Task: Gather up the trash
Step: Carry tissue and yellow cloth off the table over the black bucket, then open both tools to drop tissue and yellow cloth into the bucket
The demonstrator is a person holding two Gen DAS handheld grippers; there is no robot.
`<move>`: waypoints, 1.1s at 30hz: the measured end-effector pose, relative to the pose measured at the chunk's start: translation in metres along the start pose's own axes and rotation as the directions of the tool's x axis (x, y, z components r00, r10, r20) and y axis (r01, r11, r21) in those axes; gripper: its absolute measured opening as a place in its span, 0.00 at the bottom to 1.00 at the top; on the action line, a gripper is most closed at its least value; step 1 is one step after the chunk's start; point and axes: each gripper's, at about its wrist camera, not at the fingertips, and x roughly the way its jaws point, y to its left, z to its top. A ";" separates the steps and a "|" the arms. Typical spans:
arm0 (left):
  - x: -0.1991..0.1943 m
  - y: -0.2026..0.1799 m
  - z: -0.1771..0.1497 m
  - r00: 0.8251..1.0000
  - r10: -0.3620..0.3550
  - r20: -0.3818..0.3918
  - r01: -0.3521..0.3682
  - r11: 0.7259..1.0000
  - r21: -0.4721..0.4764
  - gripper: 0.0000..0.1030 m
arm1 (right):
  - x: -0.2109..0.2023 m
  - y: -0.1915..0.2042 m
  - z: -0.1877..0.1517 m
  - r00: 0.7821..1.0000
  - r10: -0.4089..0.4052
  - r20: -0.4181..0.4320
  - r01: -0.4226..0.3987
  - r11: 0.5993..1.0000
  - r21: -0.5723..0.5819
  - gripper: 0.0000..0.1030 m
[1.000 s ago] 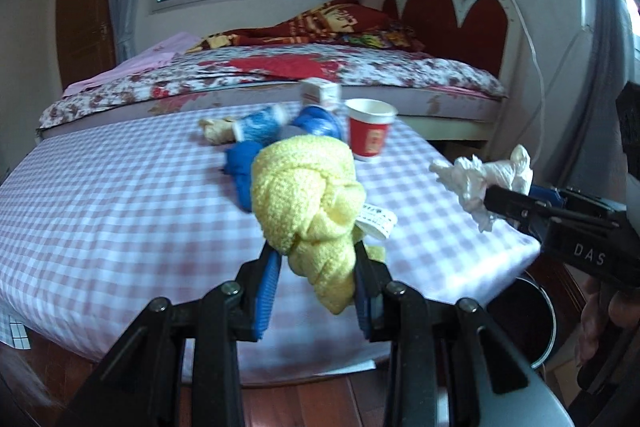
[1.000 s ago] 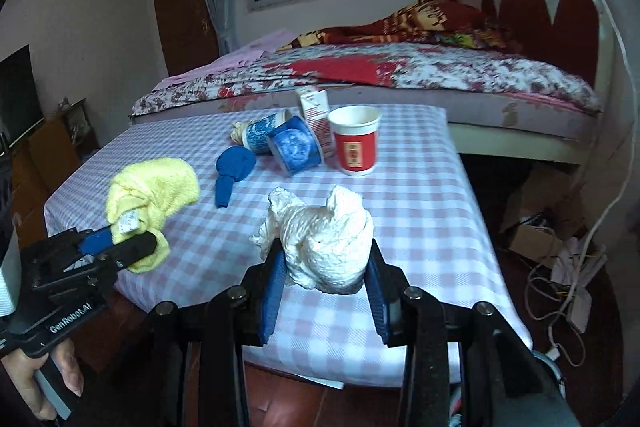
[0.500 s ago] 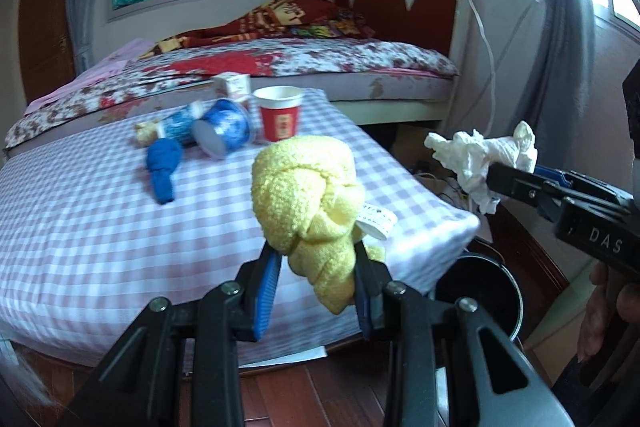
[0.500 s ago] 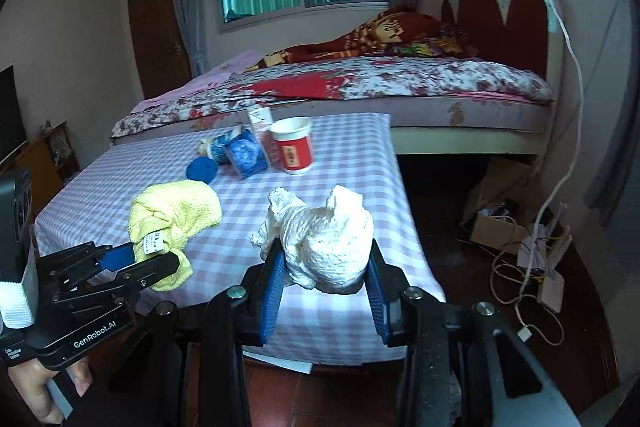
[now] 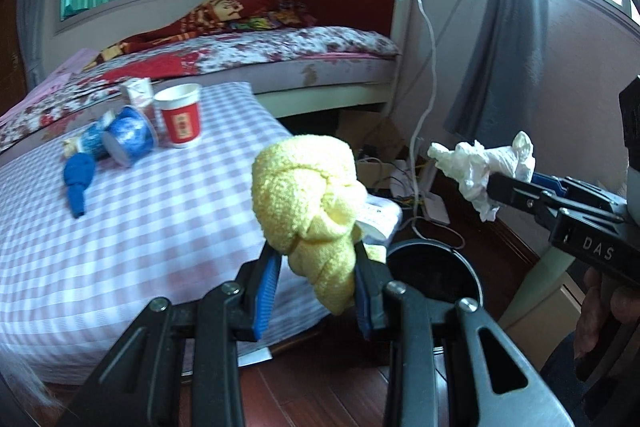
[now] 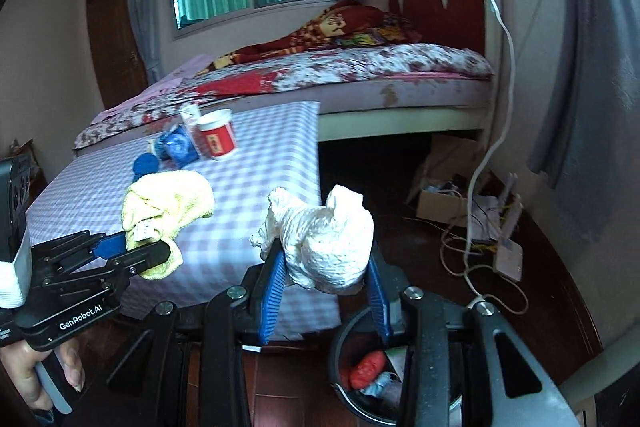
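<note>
My left gripper (image 5: 316,279) is shut on a crumpled yellow cloth (image 5: 308,203) and holds it in the air past the table's right edge; the cloth also shows in the right wrist view (image 6: 168,203). My right gripper (image 6: 326,281) is shut on a wad of white tissue (image 6: 324,239), seen from the side in the left wrist view (image 5: 480,163). A round black trash bin (image 5: 432,275) stands on the floor below both grippers; it holds a red scrap and other trash (image 6: 368,367).
The checked table (image 5: 120,227) still carries a red paper cup (image 5: 180,119), a tipped blue cup (image 5: 128,139), a small carton (image 5: 138,95) and a blue balloon-like scrap (image 5: 78,179). A bed (image 6: 360,71) stands behind. Cables and a power strip (image 6: 508,255) lie on the floor at right.
Both grippers have swung right, off the table and toward the floor, each carrying its load. The trash bin has come into view below them.
</note>
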 end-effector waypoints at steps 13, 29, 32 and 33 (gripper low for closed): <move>0.037 -0.072 -0.014 0.985 -0.138 -0.101 0.147 0.985 0.086 0.33 | -0.014 -0.069 -0.036 0.993 -0.092 -0.074 0.096 0.994 0.049 0.39; 0.110 -0.125 -0.043 0.923 -0.236 -0.303 0.278 0.955 0.105 0.34 | 0.034 -0.122 -0.091 0.959 -0.088 -0.270 0.110 0.992 0.067 0.40; 0.121 -0.125 -0.044 0.914 -0.241 -0.327 0.284 0.954 0.092 0.34 | 0.050 -0.130 -0.098 0.948 -0.084 -0.306 0.110 0.991 0.070 0.40; 0.125 -0.125 -0.044 0.911 -0.240 -0.334 0.283 0.955 0.087 0.34 | 0.054 -0.131 -0.099 0.946 -0.079 -0.313 0.107 0.992 0.073 0.40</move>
